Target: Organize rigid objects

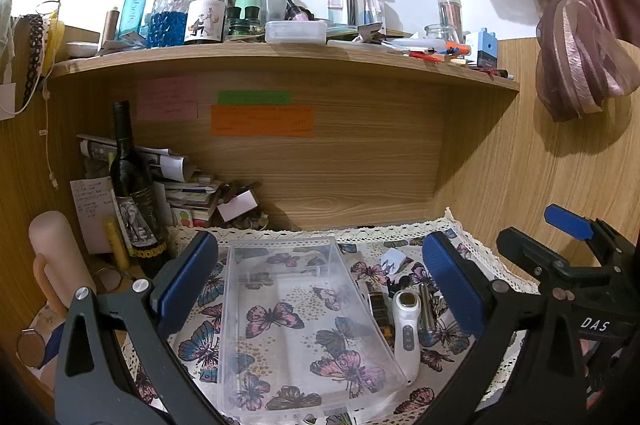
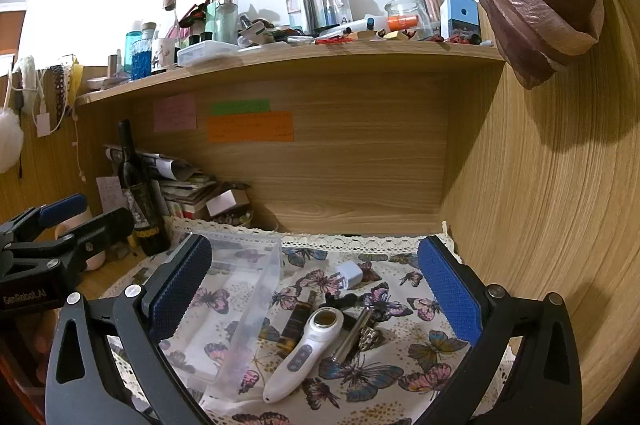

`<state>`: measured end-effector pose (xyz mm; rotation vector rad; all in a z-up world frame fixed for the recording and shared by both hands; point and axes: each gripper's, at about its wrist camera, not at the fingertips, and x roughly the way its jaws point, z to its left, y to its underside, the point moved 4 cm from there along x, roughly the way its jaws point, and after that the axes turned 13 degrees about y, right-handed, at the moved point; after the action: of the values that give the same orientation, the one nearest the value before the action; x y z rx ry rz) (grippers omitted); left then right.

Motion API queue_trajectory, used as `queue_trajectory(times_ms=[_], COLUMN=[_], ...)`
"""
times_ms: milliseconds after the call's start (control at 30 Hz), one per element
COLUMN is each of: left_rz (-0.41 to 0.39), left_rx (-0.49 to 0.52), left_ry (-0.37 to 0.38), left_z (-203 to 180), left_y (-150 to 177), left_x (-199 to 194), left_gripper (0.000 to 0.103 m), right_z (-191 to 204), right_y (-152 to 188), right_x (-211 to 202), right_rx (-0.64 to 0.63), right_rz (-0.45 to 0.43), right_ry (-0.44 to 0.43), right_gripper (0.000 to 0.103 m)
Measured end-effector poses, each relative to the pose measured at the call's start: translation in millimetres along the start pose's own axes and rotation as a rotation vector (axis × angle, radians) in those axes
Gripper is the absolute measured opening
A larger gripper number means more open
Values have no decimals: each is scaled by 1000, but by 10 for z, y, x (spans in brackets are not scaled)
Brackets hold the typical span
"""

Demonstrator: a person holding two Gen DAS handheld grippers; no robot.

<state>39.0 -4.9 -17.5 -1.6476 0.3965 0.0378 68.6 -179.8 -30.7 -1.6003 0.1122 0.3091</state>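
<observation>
An empty clear plastic box (image 1: 296,325) lies on the butterfly-print cloth (image 1: 276,317), straight in front of my left gripper (image 1: 320,281), which is open above its near end. To the box's right lie a white handheld device (image 1: 406,329), a small dark bottle (image 1: 378,309), a metal cylinder (image 1: 426,305) and a white charger plug (image 1: 394,261). My right gripper (image 2: 316,285) hangs open over these: the white device (image 2: 304,349), dark bottle (image 2: 294,325), metal cylinder (image 2: 354,337) and plug (image 2: 350,273). The clear box (image 2: 240,305) sits to their left.
A dark wine bottle (image 1: 132,193) and a stack of papers (image 1: 180,181) stand at the back left. The upper shelf (image 1: 280,55) is crowded with bottles and jars. A wooden side wall (image 2: 540,225) closes the right; a tied curtain (image 1: 576,41) hangs above.
</observation>
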Motion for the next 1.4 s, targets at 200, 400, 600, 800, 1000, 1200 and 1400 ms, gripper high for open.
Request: queue_trajectory(times_ms=[200, 400, 600, 800, 1000, 1200, 1400], left_rz=[1, 2, 1, 2, 2, 27, 87], left_rx=[3, 4, 4, 4, 3, -6, -50], left_ry=[0, 1, 0, 3, 2, 28, 3], left_z=[-3, -8, -5, -5, -9, 5, 188], left_y=[7, 9, 4, 8, 10, 28, 154], left_x=[6, 12, 13, 12, 16, 81, 242], left_gripper=[103, 103, 103, 103, 103, 103, 103], right_z=[2, 2, 4, 9, 11, 22, 59], right_y=[0, -3, -14, -19, -23, -21, 34], right_x=[-2, 2, -7, -16, -22, -22, 122], right_rx=[0, -2, -3, -4, -5, -8, -33], right_rz=[0, -1, -1, -1, 0, 4, 49], right_ry=[2, 1, 0, 2, 4, 2, 19], right_gripper=[103, 103, 103, 103, 103, 103, 103])
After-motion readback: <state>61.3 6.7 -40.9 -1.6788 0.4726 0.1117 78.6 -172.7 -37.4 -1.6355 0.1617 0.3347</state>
